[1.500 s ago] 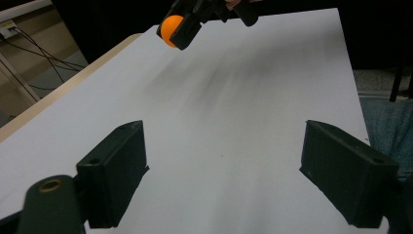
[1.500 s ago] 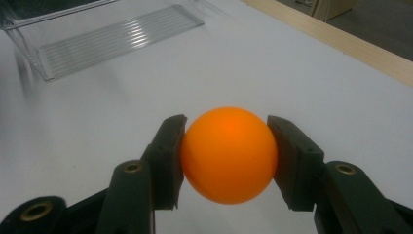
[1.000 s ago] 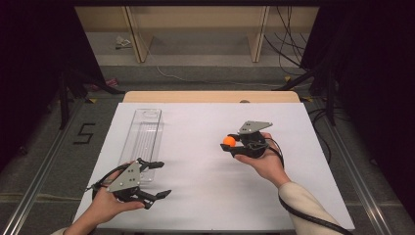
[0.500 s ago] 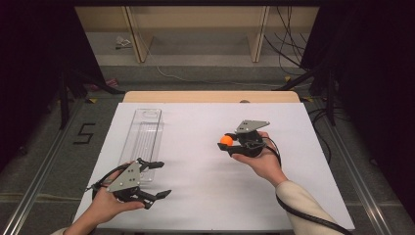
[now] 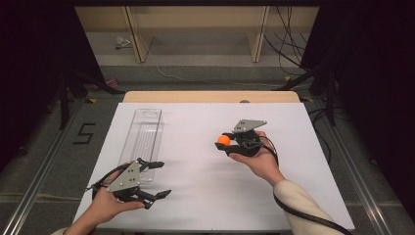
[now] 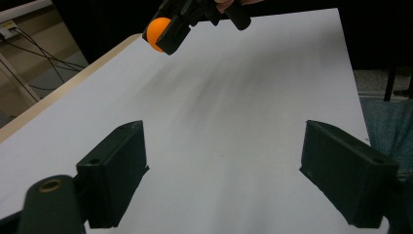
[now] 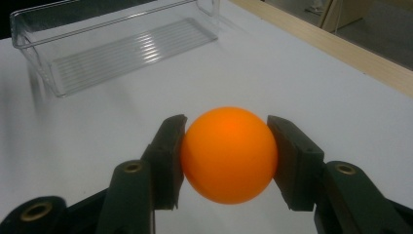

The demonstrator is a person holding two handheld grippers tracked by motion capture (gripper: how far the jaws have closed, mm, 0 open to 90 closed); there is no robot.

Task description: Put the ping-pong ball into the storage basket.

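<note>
An orange ball (image 5: 223, 140) sits between the pads of my right gripper (image 5: 229, 141), which is shut on it and held a little above the white table top right of centre. In the right gripper view the ball (image 7: 229, 153) is pinched on both sides by the black jaws, and the gripper (image 7: 226, 157) points toward a clear plastic tray (image 7: 122, 44). My left gripper (image 5: 164, 178) stands open near the front left, beside the tray's (image 5: 144, 132) near end, with nothing between its jaws. In the left gripper view my left gripper (image 6: 238, 170) looks across the table at the held ball (image 6: 157, 31).
The white sheet (image 5: 195, 196) covers the table, with a wooden edge (image 5: 210, 96) at the far side. The long tray lies lengthwise on the left half. Shelving legs and cables stand on the floor beyond the table.
The right gripper with the ball has drifted very slightly to the left. The left gripper has stayed where it was.
</note>
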